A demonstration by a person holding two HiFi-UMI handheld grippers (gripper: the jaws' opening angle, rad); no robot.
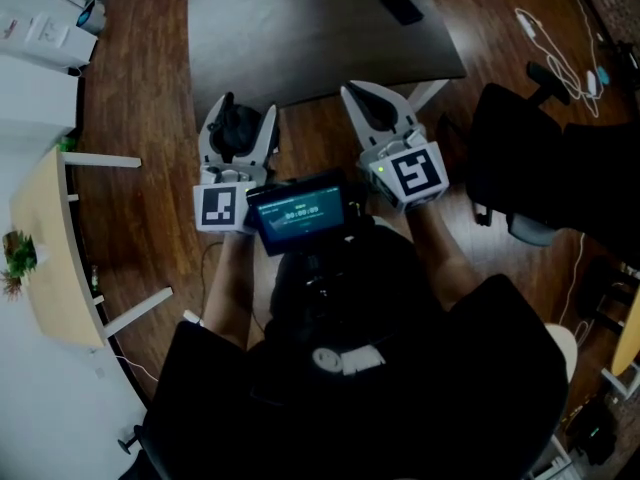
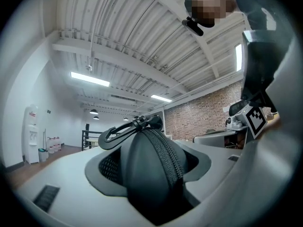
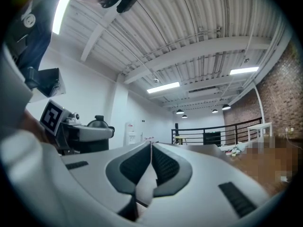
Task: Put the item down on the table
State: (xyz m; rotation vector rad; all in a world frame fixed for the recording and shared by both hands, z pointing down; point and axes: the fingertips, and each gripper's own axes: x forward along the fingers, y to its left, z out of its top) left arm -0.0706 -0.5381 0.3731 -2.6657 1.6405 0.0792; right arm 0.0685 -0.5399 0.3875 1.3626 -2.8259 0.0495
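Note:
My left gripper [image 1: 237, 126] is shut on a black zippered pouch [image 1: 234, 128], a rounded case with a clip on top. In the left gripper view the black pouch [image 2: 151, 167] fills the gap between the jaws, its zipper running up to a carabiner clip [image 2: 124, 129]. My right gripper [image 1: 372, 103] is shut and holds nothing; its pads [image 3: 160, 163] meet along one line. Both grippers are held up near the person's chest, pointing away over the floor. The dark grey table [image 1: 300, 28] lies ahead of both grippers.
A black phone [image 1: 398, 3] lies on the far part of the table. A black office chair [image 1: 540, 168] stands at the right. A pale wooden table [image 1: 50, 258] with a small plant [image 1: 18, 258] is at the left. White cables [image 1: 560, 53] trail over the wooden floor.

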